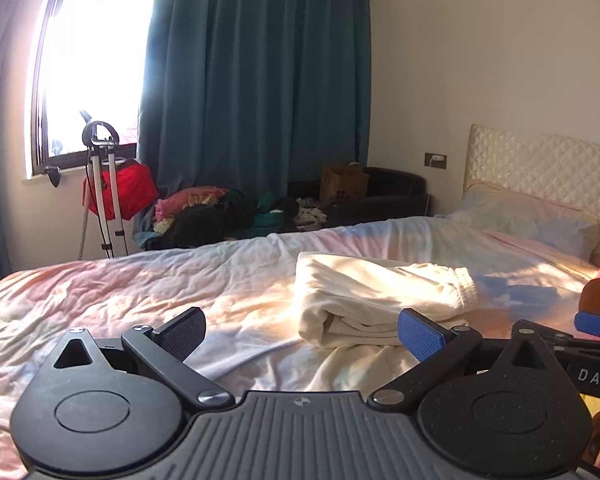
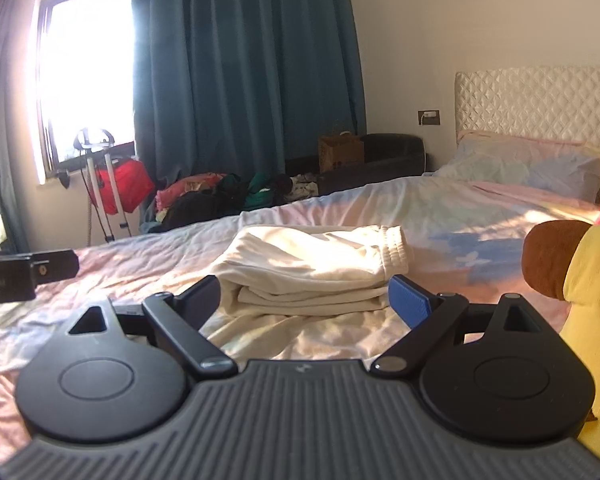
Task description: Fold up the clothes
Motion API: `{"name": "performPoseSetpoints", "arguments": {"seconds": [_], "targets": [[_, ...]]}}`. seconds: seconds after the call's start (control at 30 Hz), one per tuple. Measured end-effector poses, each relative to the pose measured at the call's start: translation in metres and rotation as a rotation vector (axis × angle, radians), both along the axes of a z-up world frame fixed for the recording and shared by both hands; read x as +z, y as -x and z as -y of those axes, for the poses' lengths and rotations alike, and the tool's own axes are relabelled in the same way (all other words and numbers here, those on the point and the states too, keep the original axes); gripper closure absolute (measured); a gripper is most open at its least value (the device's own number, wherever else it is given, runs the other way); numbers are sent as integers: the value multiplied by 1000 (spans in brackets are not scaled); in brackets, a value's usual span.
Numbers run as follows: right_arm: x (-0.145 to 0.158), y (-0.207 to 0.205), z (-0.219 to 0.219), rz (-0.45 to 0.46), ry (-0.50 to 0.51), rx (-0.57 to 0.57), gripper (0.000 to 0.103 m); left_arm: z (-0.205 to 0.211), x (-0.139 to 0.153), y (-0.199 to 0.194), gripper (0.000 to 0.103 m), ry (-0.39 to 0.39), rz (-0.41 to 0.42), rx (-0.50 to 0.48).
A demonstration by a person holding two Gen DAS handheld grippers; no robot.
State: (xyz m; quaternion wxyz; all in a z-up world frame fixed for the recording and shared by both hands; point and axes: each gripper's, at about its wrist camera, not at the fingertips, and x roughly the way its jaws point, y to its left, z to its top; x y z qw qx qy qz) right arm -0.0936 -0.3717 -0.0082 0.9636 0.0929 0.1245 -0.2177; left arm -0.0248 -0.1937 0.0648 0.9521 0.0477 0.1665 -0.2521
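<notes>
A wide bed (image 1: 148, 288) fills the lower half of both views, its pastel sheet rumpled and streaked with sunlight. A folded cream garment (image 2: 312, 268) lies on the sheet, at twelve o'clock from the right gripper (image 2: 305, 300), whose jaws are spread wide and empty just short of the fold. The left gripper (image 1: 300, 334) is spread too, holding nothing, with the garment at about one o'clock. At two o'clock, a pillow (image 2: 528, 168) rests against a quilted headboard (image 2: 540, 100). Beyond the bed, at eleven o'clock, teal curtains (image 1: 256, 76) hang beside a bright window (image 1: 92, 64), above a heap of clothes (image 1: 220, 216) and a red bag (image 1: 120, 192).
</notes>
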Motion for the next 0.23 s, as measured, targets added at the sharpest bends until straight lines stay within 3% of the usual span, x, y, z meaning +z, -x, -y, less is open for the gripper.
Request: {"name": "performPoseSetpoints", "arguments": {"seconds": [0.23], "targets": [[-3, -3, 0, -14, 0, -19, 10, 2, -5, -2, 0, -10, -2, 0]]}}
